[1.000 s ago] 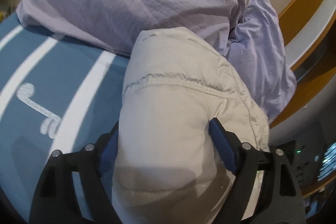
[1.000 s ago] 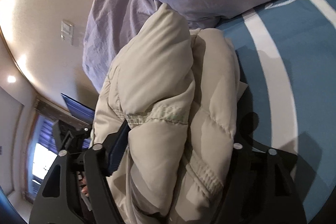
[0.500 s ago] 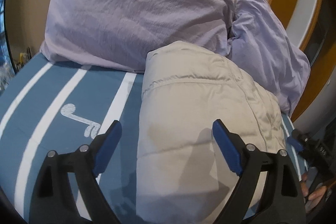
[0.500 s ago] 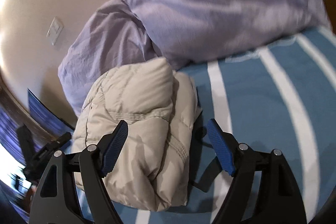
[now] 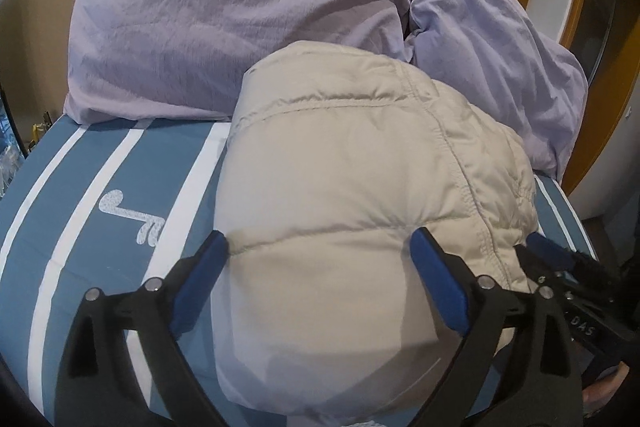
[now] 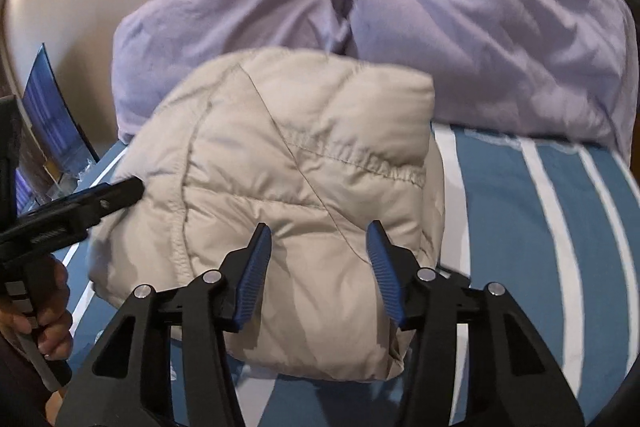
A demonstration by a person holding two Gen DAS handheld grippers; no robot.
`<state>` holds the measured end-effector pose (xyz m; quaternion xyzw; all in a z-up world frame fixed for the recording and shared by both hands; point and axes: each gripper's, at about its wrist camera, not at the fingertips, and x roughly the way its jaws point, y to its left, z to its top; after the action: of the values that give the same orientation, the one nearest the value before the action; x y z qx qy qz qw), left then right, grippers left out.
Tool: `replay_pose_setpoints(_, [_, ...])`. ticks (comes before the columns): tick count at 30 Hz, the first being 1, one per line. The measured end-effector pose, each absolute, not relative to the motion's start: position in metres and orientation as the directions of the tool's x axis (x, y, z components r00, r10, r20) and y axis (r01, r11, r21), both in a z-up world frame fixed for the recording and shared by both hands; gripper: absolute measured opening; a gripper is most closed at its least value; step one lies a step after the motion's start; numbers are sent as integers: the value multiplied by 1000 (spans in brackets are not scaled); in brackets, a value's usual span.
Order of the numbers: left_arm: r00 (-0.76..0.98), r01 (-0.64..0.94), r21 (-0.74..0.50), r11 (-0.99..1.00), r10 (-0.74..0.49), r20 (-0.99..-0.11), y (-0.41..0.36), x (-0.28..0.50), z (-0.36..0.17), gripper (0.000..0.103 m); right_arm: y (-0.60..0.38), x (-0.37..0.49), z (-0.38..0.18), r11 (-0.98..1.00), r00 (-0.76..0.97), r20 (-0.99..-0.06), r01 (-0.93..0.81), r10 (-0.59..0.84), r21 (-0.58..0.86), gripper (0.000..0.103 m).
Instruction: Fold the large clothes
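From the left wrist view, the folded beige puffer jacket (image 5: 360,195) lies on the blue-and-white striped bed (image 5: 100,227), its far end against two lilac pillows (image 5: 224,35). The risk here seems to be the padding itself: the bundle is thick and springy, and if nothing presses on it the top layer could puff up and the fold slide open toward the pillows, or a pass of the gripper could catch a stitched seam and drag the bundle askew. The left gripper (image 5: 320,279) has its fingers (image 5: 200,275) spread wide, and they have just been opening further; the jacket lies between the blue pads in the picture, but whether the pads touch the fabric cannot be told, and nothing looks pinched. At the right edge the other tool and part of a hand (image 5: 608,383) show. From the right wrist view, slightly blurred, the same jacket (image 6: 296,195) sits as a rounded packet on the bed (image 6: 520,227) in front of the pillows (image 6: 460,27), and the fold looks finished or nearly so. The right gripper (image 6: 320,267) hangs above its near edge with the fingers (image 6: 256,267) about half apart, having just been closing, and they appear to grip nothing. The left gripper (image 6: 92,203) reaches in from the left, beside the jacket's edge, held by a hand (image 6: 44,311); a careless nudge from it could tip the packet over.
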<state>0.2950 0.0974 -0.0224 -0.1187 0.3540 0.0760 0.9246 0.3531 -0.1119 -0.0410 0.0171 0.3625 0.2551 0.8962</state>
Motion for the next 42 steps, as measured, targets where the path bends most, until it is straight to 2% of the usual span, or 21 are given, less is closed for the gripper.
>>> replay_pose_setpoints(4, [742,-232,-163,959,66,-668,97,290,-21,94,-116,342,-34,876,631,-626,-441,458,195,53])
replay_pose_setpoints(6, [746,-239,-146,960,85,-661,96,282,-20,95,-119,333,-30,878,644,-615,-439,455,190,61])
replay_pose_setpoints(8, [750,-248,-122,961,111,-652,95,273,-17,97,-123,322,-26,881,655,-607,-437,449,181,77])
replay_pose_setpoints(11, [754,-253,-82,964,144,-641,90,256,-14,99,-127,307,-21,888,671,-603,-432,431,155,91])
replay_pose_setpoints(14, [750,-256,-47,965,168,-640,85,235,-14,101,-134,293,-18,891,665,-610,-421,430,170,99])
replay_pose_setpoints(19, [752,-252,-28,967,178,-635,76,203,-18,101,-140,273,-20,897,636,-646,-396,422,197,102])
replay_pose_setpoints(26, [748,-248,-67,966,147,-647,69,156,-27,101,-144,233,-21,907,621,-674,-376,400,191,102])
replay_pose_setpoints(42, [740,-204,-94,975,91,-666,39,100,-19,101,-143,165,-4,917,644,-675,-380,359,125,102])
